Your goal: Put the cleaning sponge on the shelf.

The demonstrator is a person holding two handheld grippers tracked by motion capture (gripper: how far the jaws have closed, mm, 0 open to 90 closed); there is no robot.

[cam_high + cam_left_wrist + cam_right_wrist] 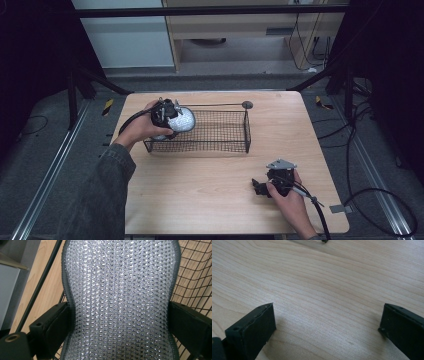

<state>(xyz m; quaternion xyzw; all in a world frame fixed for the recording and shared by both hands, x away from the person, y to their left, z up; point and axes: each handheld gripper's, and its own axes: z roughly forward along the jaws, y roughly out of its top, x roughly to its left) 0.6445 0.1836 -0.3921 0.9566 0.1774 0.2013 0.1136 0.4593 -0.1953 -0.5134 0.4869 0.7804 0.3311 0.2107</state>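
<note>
A silvery, sparkly mesh-covered object with a grey rim hangs over the left end of a black wire basket. My left gripper is shut on it. In the left gripper view the glittering object runs from top to bottom between both jaws, which press in on its narrowed waist. Near the table's front right, my right gripper rests low over the bare wood, held by a hand. Its jaws stand wide apart in the right gripper view with nothing but wood grain between them, so the right gripper is open.
The wooden table carries the wire basket at its middle back, with a round knob at the basket's far right corner. Dark frame posts and cables surround the table. Bare wood lies between the basket and the right gripper.
</note>
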